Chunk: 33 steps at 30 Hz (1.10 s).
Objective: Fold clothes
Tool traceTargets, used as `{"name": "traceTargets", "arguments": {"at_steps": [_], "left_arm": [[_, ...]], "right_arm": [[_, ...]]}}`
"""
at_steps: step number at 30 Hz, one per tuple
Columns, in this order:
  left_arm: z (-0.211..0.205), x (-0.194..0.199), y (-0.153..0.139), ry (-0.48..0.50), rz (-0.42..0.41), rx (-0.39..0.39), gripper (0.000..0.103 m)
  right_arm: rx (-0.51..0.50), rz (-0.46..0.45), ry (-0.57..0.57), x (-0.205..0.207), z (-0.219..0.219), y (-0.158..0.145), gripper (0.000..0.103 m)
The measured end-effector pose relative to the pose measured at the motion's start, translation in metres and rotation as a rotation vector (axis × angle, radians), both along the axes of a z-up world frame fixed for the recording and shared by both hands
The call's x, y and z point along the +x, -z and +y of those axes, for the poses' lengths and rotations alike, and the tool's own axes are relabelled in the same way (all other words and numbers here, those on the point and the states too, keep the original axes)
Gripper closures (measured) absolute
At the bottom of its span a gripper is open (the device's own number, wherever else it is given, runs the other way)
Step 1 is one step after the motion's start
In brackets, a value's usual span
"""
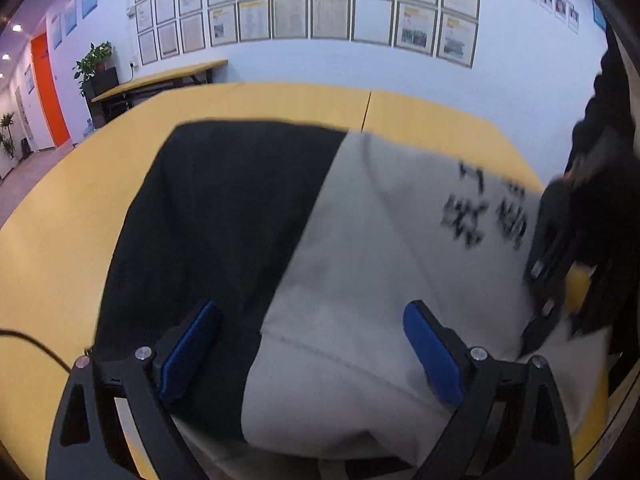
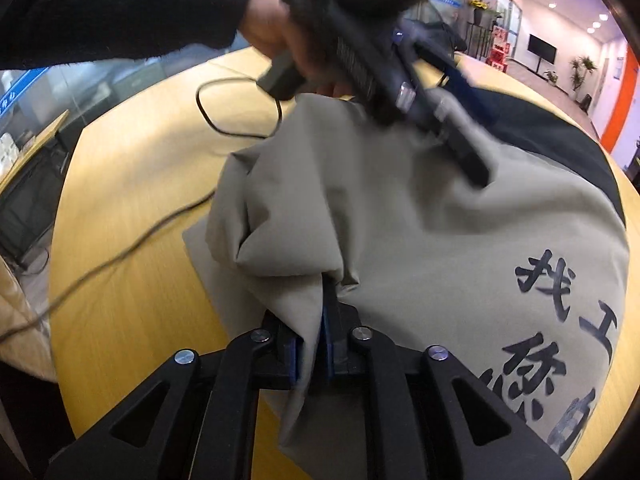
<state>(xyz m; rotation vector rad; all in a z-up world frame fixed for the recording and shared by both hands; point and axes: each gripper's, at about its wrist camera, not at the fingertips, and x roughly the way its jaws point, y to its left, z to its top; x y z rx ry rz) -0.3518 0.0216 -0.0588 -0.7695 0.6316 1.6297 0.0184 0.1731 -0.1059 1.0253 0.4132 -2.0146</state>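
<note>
A grey and black garment (image 1: 360, 260) with black printed characters lies on the yellow table (image 1: 60, 240). My left gripper (image 1: 312, 344) is open, its blue pads (image 1: 188, 352) hovering over the garment where black meets grey. In the right wrist view the left gripper (image 2: 460, 120) shows from outside, held by a hand above the cloth. My right gripper (image 2: 312, 344) is shut on a bunched fold of the grey garment (image 2: 420, 240) and lifts it off the table (image 2: 132, 200). The right gripper also shows at the right edge of the left view (image 1: 540, 300).
A black cable (image 2: 224, 120) trails across the table behind the garment. A second table (image 1: 160, 80) and potted plant (image 1: 94, 60) stand by the wall of framed papers. The person's dark sleeve (image 2: 120, 8) reaches over the far side.
</note>
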Motion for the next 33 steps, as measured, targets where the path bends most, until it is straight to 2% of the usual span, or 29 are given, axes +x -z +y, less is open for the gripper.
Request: {"name": "traceTargets", "arguments": {"at_steps": [2,3,4,6,7,8,11,14,16,17,19,20,22,26,28,29,33], "left_arm": [[-0.005,-0.002,0.002,0.001,-0.012,0.000,0.007],[-0.008,-0.003,0.003,0.000,-0.019,0.002,0.006],[-0.008,-0.004,0.006,0.007,-0.014,-0.002,0.006],[-0.007,-0.004,0.010,0.025,-0.003,-0.011,0.006],[-0.007,-0.003,0.010,0.036,0.004,-0.010,0.006],[-0.008,-0.002,0.010,0.047,0.011,-0.009,0.006],[-0.010,-0.001,0.014,0.067,0.032,0.010,0.006],[-0.010,0.000,0.020,0.071,0.048,0.036,0.006],[-0.007,0.000,0.023,0.073,0.051,0.032,0.005],[-0.007,0.000,0.023,0.073,0.057,0.030,0.005],[-0.005,-0.002,0.025,0.076,0.056,0.026,0.005],[-0.004,-0.003,0.026,0.077,0.052,0.025,0.005],[-0.004,-0.003,0.026,0.078,0.050,0.023,0.005],[-0.004,-0.002,0.025,0.076,0.050,0.019,0.005],[-0.003,-0.001,0.026,0.080,0.048,0.018,0.005],[-0.003,0.000,0.026,0.083,0.048,0.017,0.005],[0.000,0.002,0.027,0.082,0.045,0.012,0.004]], "right_arm": [[-0.047,0.006,0.040,0.007,0.016,-0.013,0.088],[-0.079,0.012,0.079,0.013,0.031,-0.023,0.082],[-0.108,0.021,0.121,0.019,0.045,-0.033,0.064],[-0.126,0.073,0.247,0.033,0.077,-0.055,0.042],[-0.126,0.101,0.308,0.040,0.092,-0.065,0.037],[-0.075,0.134,0.348,0.047,0.098,-0.071,0.036],[0.106,0.209,0.367,0.063,0.099,-0.060,0.029],[0.240,0.237,0.304,0.068,0.092,-0.026,0.029],[0.272,0.270,0.320,0.060,0.080,-0.014,0.032],[0.254,0.280,0.368,0.052,0.079,-0.015,0.034],[0.143,0.244,0.486,0.033,0.090,-0.025,0.042],[0.134,0.237,0.508,0.028,0.092,-0.026,0.044],[0.141,0.227,0.536,0.025,0.092,-0.026,0.058],[0.073,0.104,0.662,0.027,0.112,-0.024,0.077],[0.027,0.022,0.775,0.029,0.131,-0.019,0.086],[-0.001,-0.022,0.825,0.028,0.144,-0.013,0.086],[-0.028,-0.082,0.863,0.029,0.155,-0.004,0.084]]}}
